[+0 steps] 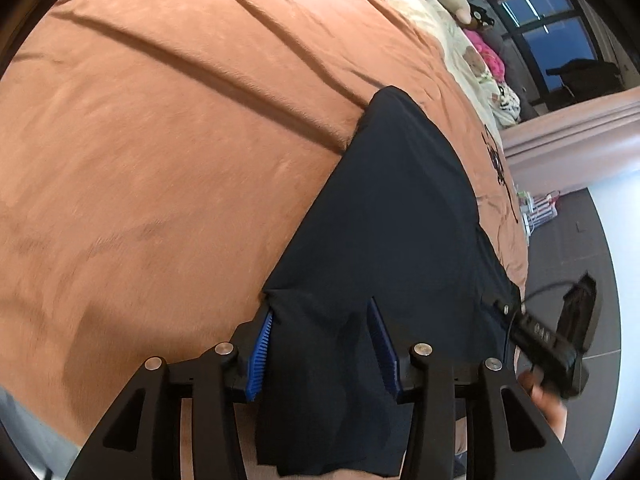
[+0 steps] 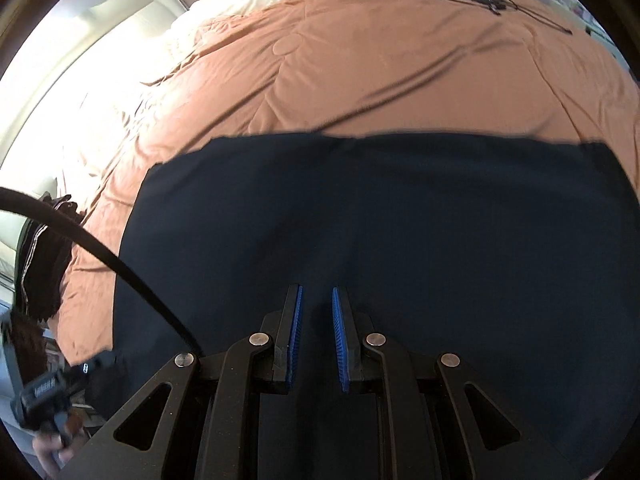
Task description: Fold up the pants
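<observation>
Navy cloth, the pants (image 1: 400, 208) lie flat on the orange bedspread (image 1: 160, 140), their long axis running away from the left claw (image 1: 320, 344). That claw is half spread, a loose fold of the fabric hanging between its blue pads without being pinched. Farther right, the right claw (image 2: 317, 336) hovers over the broad dark panel, narrowed to a slim gap with nothing gripped. The left hand looks nearer a usable edge.
</observation>
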The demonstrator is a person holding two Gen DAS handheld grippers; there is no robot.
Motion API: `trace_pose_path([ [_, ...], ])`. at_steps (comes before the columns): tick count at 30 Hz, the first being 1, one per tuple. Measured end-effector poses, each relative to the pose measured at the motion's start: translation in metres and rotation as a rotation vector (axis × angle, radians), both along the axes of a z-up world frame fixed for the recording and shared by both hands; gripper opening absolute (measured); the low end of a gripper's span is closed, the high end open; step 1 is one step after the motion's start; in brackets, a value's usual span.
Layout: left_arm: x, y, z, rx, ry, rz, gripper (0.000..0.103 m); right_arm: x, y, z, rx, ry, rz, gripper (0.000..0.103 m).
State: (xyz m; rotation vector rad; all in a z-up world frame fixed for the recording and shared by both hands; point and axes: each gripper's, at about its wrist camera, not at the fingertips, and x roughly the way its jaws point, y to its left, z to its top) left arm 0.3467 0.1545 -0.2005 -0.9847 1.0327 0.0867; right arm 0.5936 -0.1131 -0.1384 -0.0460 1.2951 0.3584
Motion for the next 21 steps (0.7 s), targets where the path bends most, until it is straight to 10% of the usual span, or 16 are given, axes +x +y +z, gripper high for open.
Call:
trace_pose_path([
  [7,0.000,0.007,-0.004,-0.040,-0.015,0.006,0.047,-0.027,-0.014,-0.005,-0.003,0.012,-0.039,0.011],
  [12,-0.015,0.007,-0.006,-0.023,-0.009,0.016,0.010,-0.036,-0.030,-0.013,0.022,0.022,-0.093,0.011],
  [21,-0.014,-0.006,0.042,0.052,-0.091,0.008,0.005,-0.054,-0.040,-0.010,0.038,-0.015,-0.165,0.011],
])
